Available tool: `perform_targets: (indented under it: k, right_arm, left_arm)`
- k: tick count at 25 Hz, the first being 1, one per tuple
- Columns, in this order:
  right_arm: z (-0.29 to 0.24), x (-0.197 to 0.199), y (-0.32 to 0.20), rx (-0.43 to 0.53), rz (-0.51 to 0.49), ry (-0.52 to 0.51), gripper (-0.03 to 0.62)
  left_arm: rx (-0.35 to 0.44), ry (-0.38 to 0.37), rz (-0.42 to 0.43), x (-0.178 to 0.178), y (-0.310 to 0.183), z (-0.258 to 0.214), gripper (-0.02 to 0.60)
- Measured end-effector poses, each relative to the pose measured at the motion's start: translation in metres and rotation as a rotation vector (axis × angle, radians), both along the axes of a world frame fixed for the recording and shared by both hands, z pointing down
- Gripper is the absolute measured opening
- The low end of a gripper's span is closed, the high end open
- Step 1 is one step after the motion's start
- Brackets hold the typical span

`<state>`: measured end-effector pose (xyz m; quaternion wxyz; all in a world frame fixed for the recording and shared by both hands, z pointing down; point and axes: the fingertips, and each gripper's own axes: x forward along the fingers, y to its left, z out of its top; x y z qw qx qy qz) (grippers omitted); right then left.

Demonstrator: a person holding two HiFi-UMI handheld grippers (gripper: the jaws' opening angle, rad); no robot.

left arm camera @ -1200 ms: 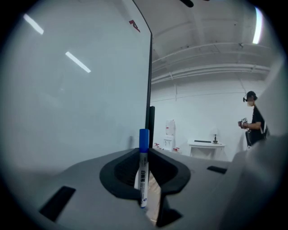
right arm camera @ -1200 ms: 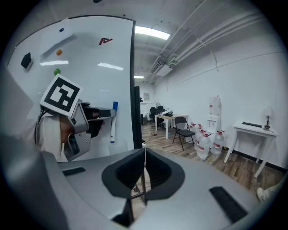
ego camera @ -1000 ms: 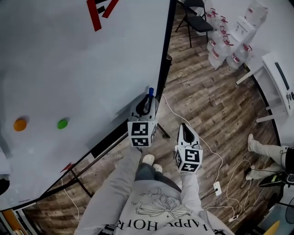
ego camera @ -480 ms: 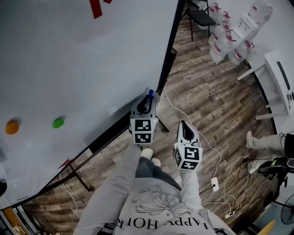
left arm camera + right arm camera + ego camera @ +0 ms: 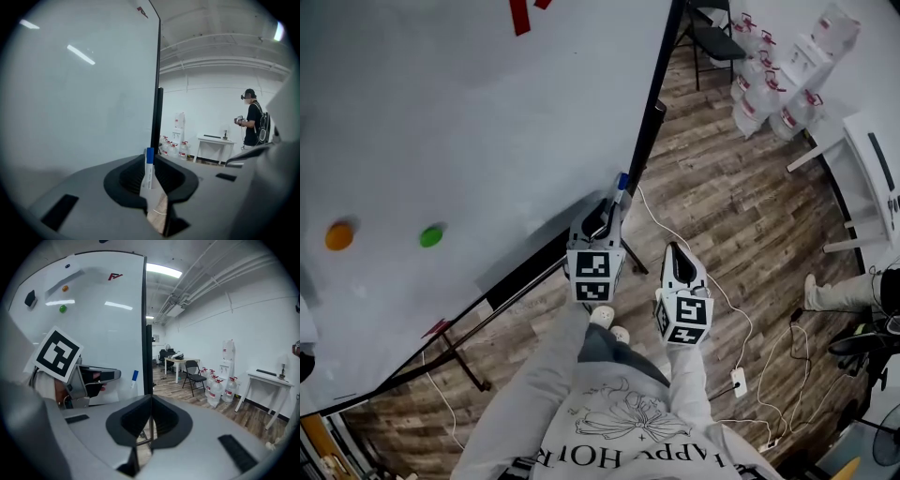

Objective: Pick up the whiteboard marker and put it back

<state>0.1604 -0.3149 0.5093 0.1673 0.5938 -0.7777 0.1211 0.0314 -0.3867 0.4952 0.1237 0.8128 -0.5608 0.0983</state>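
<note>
The left tool (image 5: 607, 206) is gripping the whiteboard marker (image 5: 149, 169) upright, blue cap up, close to the whiteboard's (image 5: 469, 122) edge. The right tool (image 5: 150, 417) is hanging beside it, jaws closed on nothing.

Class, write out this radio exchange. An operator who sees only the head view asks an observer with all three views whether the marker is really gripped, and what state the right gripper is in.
Operator: In the head view a blue-capped marker pokes out past the left gripper. Is it actually gripped?
Observer: Yes. The left gripper view shows the jaws closed on its white barrel, with the cap end pointing away from the camera.
Operator: And the right gripper? I only see it from above.
Observer: The right gripper view shows its jaws shut together with nothing between them.
</note>
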Motion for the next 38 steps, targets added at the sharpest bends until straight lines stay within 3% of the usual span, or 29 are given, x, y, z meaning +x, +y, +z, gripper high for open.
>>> perform_targets:
  k: [7,20,27,38]
  right_arm:
    - [-0.044,-0.009,-0.004,0.112,-0.029,-0.024,0.005]
    - [-0.126,-0.038,-0.001,0.300,-0.103,-0.095,0.005]
    - [-0.145,-0.046,0.010,0.341,-0.117,-0.121,0.005]
    - [-0.149,-0.049,0.024,0.347,-0.118,-0.149,0.003]
  left_arm:
    - [0.067,-0.042,-0.034,-0.006,0.028,-0.041,0.052]
    - [0.212,-0.009,-0.146,-0.043,0.076,-0.118,0.011]
    - [0.261,0.004,-0.195,-0.060,0.097,-0.140,0.005]
    - [0.267,0.011,-0.210,-0.064,0.117,-0.147,0.005]
